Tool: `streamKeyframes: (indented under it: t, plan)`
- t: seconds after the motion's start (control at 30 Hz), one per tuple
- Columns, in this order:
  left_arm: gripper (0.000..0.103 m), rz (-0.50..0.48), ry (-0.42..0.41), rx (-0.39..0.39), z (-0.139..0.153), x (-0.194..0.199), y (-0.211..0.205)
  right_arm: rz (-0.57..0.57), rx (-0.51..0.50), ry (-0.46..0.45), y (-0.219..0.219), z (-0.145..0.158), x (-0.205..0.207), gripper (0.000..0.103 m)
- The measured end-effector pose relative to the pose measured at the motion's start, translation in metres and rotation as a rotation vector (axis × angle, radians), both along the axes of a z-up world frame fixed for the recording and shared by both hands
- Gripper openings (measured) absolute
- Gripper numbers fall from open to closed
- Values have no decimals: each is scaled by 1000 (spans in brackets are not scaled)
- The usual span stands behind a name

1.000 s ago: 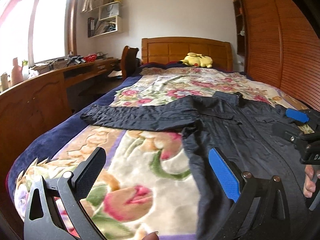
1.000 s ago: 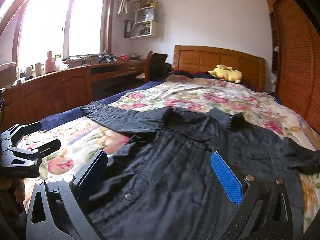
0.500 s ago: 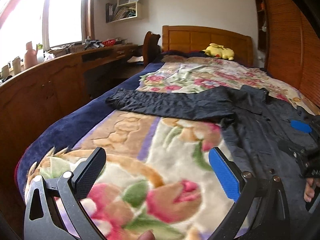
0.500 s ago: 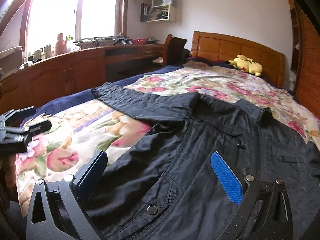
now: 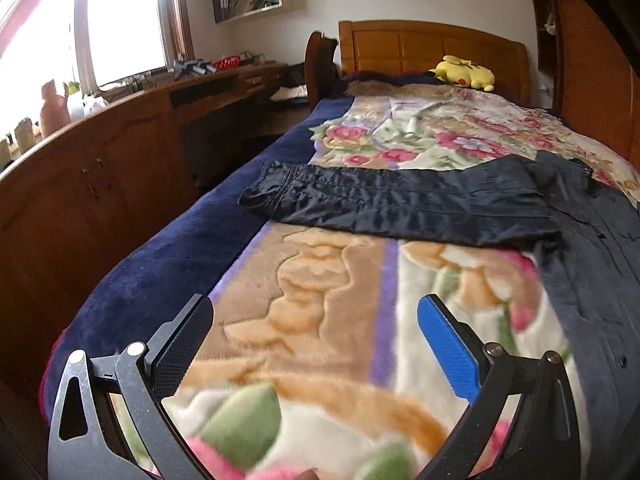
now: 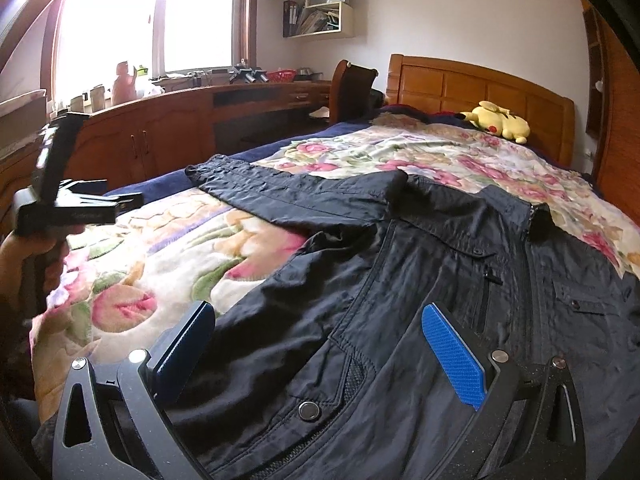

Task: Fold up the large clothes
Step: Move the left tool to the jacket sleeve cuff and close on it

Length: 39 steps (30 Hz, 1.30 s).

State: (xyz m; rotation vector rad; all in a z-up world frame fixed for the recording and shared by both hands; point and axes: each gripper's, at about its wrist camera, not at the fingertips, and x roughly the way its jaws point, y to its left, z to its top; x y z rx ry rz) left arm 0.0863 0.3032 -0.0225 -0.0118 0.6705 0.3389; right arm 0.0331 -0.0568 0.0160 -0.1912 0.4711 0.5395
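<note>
- Jacket (image 6: pixel 400 300) first: it's dark navy, lying front side up on the floral blanket (image 6: pixel 160 256), filling the centre and lower right of the right wrist frame.
- One sleeve (image 5: pixel 392 200) is stretched out flat toward the left of the frame, running across the middle of the left wrist view, with its cuff near the blanket's dark blue border.
- My right gripper (image 6: pixel 320 344) sits at the bottom of its frame with both fingers spread wide, nothing pinched between them. It's right over the lower front of the jacket, near a metal snap (image 6: pixel 310 410). Can't really tell if the fingers touch the fabric.
- My left gripper (image 5: pixel 316 344) is wide open too and holding nothing. It's low in its frame, over bare blanket, with the jacket's body off at the right edge.
- In the right wrist view you can see the left gripper at the far left, well apart from the jacket.
- Yellow plush toy (image 6: pixel 500 120) is up by the wooden headboard (image 6: pixel 480 84), upper right.
- Wooden desk (image 6: pixel 200 120) along the left, under the window.
</note>
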Motion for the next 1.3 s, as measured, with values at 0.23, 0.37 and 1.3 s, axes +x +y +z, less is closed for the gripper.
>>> streamKeyframes:
  t: [0.23,0.37,1.3]
  plan:
    - [88,9,46,-52,-8,51,34,0,-10,15,3,-4,2,103]
    - [78,34,52,-88,-10,76,55,3,-10,26,3,-5,4,103]
    - [55,187,119,-217,-47,169,137,31,-8,77,7,-13,13,103]
